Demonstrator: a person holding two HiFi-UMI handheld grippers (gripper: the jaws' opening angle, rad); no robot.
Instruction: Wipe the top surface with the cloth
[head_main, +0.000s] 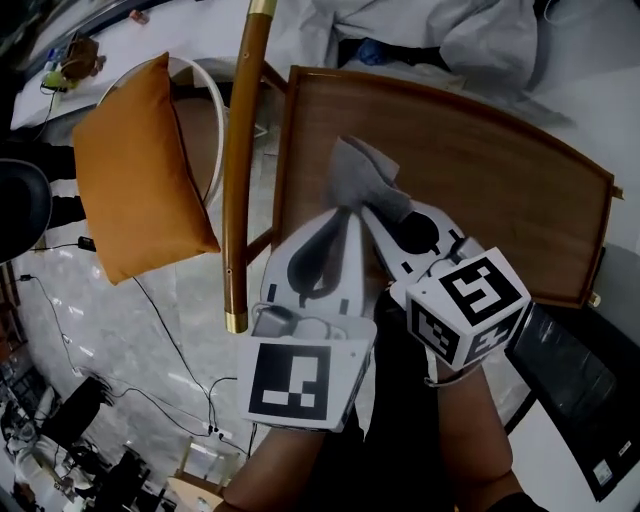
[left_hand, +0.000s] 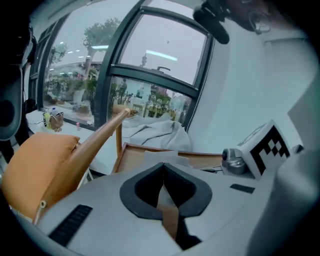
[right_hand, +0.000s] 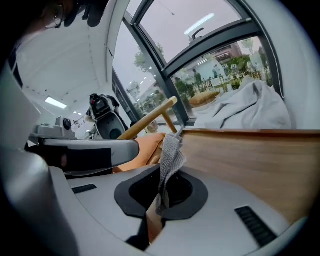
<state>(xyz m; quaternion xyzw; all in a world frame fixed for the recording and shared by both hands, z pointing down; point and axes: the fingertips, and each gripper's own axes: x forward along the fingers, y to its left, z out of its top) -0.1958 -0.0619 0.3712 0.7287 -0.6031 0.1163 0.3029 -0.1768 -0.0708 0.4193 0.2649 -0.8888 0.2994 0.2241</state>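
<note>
One orange cushion (head_main: 140, 170) is seen far left of the left claw (head_main: 346, 215), whose jaws are closed together on nothing. One grey cloth (head_main: 365, 172) is pinched by the right claw (head_main: 370, 212), just ahead of both tips. One wooden surface (head_main: 480, 190) is spread beneath both claws.

Grey knitted cloth (head_main: 365, 180); warm brown wood-grain tabletop (head_main: 500, 180); orange cushion (head_main: 140, 170); golden-brown pole (head_main: 240, 160) with a brass-coloured tip. The pale grey left gripper (head_main: 347, 215) and right gripper (head_main: 372, 212) each bear black-and-white square markers.
</note>
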